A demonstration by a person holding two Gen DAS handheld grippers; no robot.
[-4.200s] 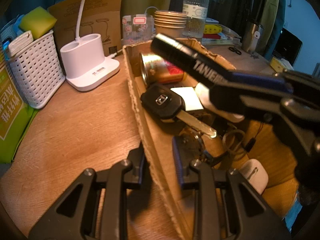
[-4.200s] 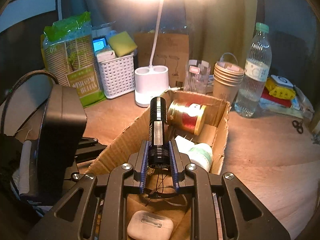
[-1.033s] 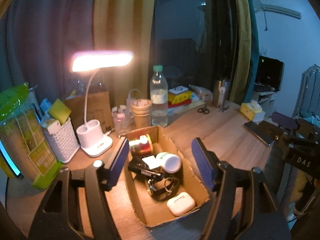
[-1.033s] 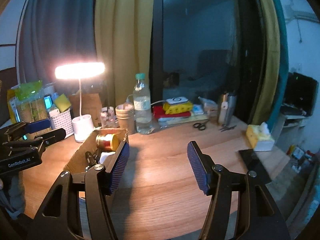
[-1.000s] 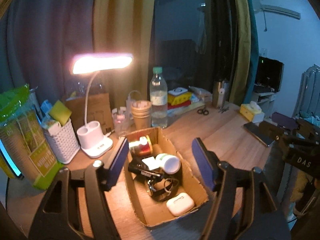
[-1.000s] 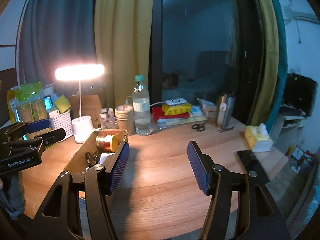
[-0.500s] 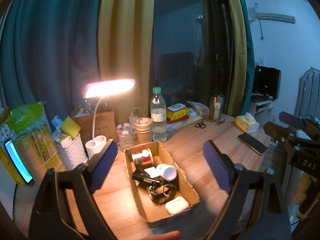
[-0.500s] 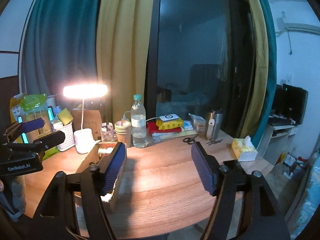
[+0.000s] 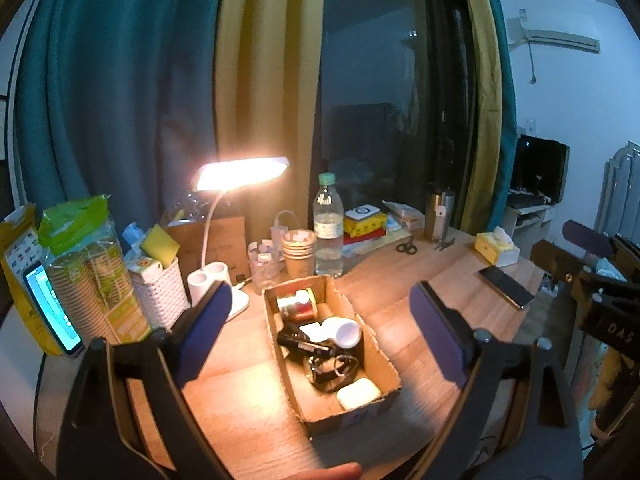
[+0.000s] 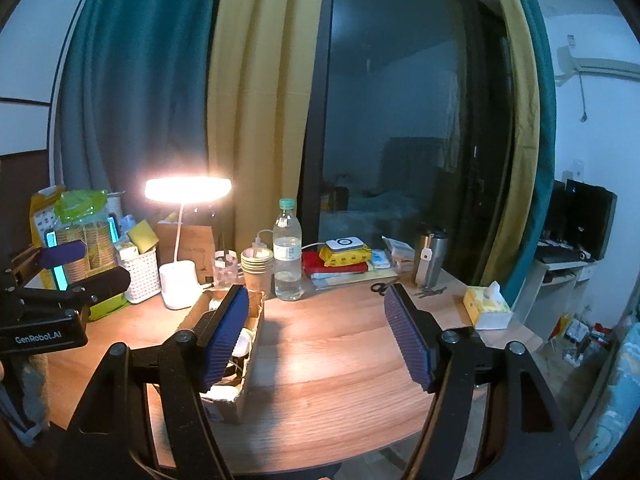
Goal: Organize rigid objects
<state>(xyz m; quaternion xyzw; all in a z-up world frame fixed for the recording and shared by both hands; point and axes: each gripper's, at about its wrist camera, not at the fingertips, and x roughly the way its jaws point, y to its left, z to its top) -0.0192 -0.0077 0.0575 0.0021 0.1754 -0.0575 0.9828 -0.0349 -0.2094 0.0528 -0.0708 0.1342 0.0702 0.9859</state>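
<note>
Cardboard box [image 9: 352, 408] sits on the wooden desk [image 9: 240, 420], open top, rough torn flaps, just in front of the lit desk lamp [image 9: 242, 170]. Inside: red-gold tin [image 9: 296, 306] at the far end, black flashlight [image 9: 304, 344] across the middle beside a white jar [image 9: 346, 332], tangled black cord [image 9: 332, 368], white earbud case [image 9: 358, 398] at the near end. Left gripper [image 9: 320, 328] and right gripper [image 10: 316, 340] both spread wide, nothing between the pads, clear of the box.
</note>
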